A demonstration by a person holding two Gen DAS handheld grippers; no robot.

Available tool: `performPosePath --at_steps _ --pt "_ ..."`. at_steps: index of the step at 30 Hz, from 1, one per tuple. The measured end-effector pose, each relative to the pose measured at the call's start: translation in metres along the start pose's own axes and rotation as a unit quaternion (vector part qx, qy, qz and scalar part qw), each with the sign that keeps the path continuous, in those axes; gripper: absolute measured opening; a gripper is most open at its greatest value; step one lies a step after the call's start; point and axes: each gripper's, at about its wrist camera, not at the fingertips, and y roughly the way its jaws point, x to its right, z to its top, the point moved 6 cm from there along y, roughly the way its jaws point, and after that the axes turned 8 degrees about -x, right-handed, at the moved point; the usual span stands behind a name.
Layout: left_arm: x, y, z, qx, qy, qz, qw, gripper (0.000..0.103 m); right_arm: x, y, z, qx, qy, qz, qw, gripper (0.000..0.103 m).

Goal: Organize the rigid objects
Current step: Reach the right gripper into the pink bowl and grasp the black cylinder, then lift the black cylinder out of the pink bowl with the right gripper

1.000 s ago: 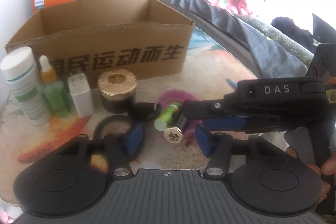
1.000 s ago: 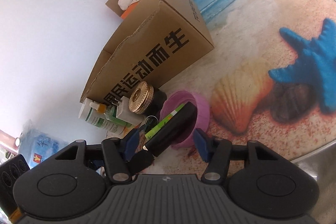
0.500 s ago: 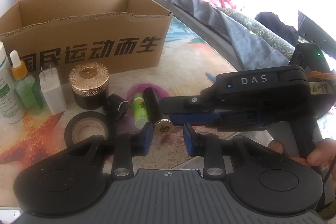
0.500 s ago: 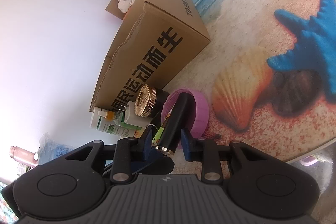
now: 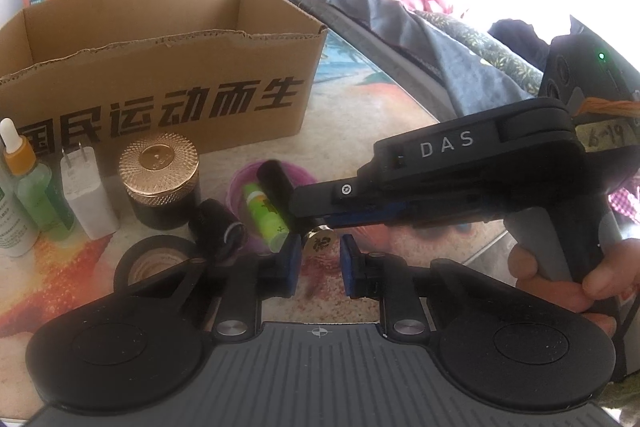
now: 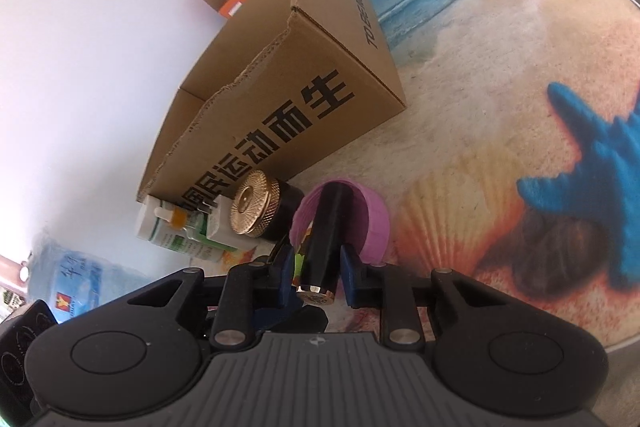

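From the left wrist camera I see my left tool [image 5: 320, 261] drawn in close, its jaws having just been closing, with the gold end of the black tube [image 5: 274, 183] sitting between the tips of the blue pads (I cannot tell whether the pads actually press on it). The right tool [image 5: 316, 213] reaches in from the right side of this view, gripped by a hand [image 5: 568, 279], and is clamped across the tube's body, which is tilted with its far end over the purple bowl [image 5: 298, 175]. A green tube [image 5: 266, 215] lies in that bowl just beside the black one. On the bench [image 5: 360, 131] to the left stand a gold-lidded jar [image 5: 160, 179], a white plug [image 5: 86, 195] and a dropper bottle [image 5: 30, 187], all in front of the open cardboard box [image 5: 160, 99]. A small black cylinder [image 5: 218, 227] lies near the jar, touching a tape roll [image 5: 136, 263] that lies flat by my left finger. From the right wrist camera the black tube runs straight up the middle between my right tool's two blue pads, which have just been closing and now sit against its sides. Its gold end points back toward the camera and its far end points at the purple bowl. Part of the left tool shows dark just under that gold end. The box stands behind the jar, and a blue starfish print [image 6: 592, 187] covers the bench off to the right.
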Motion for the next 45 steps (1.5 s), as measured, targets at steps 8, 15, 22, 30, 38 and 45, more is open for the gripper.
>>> performPosePath --at_steps 8,15,22,30,38,45 --pt "-0.007 0.01 0.005 -0.008 -0.022 0.011 0.9997 0.02 -0.001 0.008 0.005 -0.016 -0.016 -0.014 1.0 0.023" --pt "-0.006 0.009 0.002 -0.008 -0.014 0.013 0.9998 0.021 0.002 0.008 0.0 -0.025 0.002 0.008 1.0 0.022" --pt "0.004 0.003 -0.018 -0.029 0.017 0.007 0.9994 0.02 0.011 0.004 -0.023 -0.046 0.032 0.025 0.998 0.022" --pt "0.001 0.012 -0.025 -0.043 0.018 0.01 0.9989 0.022 0.016 0.008 -0.029 -0.051 0.043 0.014 0.998 0.022" --pt "0.005 0.018 -0.018 -0.039 0.024 0.012 0.9989 0.027 0.015 0.004 -0.023 -0.034 0.02 -0.024 0.999 0.025" --pt "0.005 0.024 -0.01 -0.036 0.024 0.017 0.9989 0.027 0.022 0.001 -0.014 -0.011 0.035 -0.027 0.999 0.025"
